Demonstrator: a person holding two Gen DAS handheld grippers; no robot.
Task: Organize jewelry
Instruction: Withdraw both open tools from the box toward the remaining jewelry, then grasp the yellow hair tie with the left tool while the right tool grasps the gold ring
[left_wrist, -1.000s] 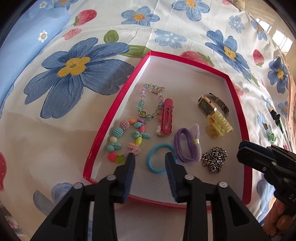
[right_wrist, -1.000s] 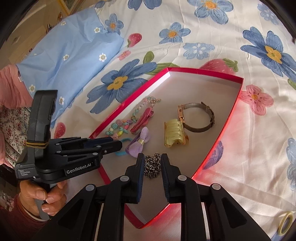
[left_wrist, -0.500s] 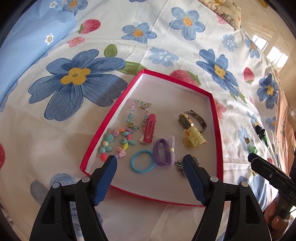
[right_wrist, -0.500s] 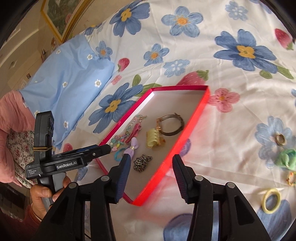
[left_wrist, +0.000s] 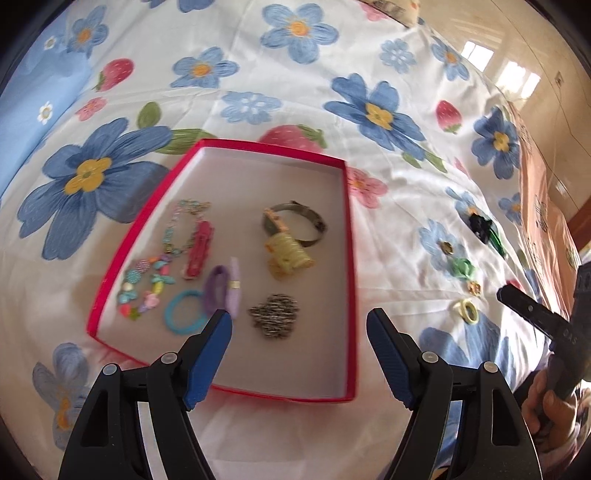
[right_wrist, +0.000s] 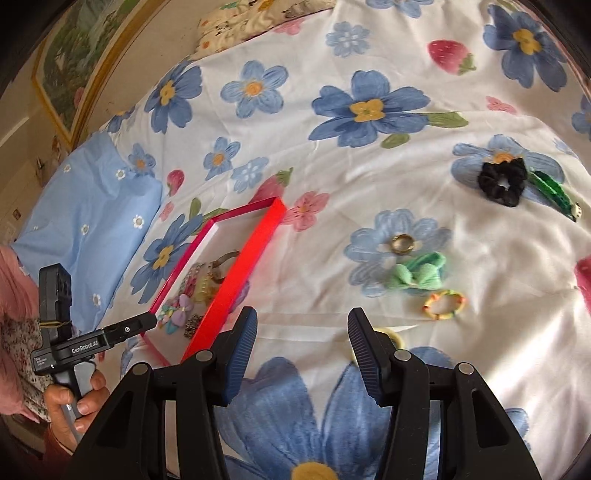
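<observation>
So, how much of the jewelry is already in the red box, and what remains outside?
Done: the red box holds the watch, chain, hair ties and beads. In hand: nothing; the left gripper is open, and the right gripper is opening, empty. Left on the bedsheet: black scrunchie, ring, green bow, small bracelet.

Red tray (left_wrist: 349, 266) on white bedsheet (left_wrist: 332, 110) with blue flowers.

Yellow ring (right_wrist: 392, 336) half hidden behind right tool (right_wrist: 303, 343)
</observation>
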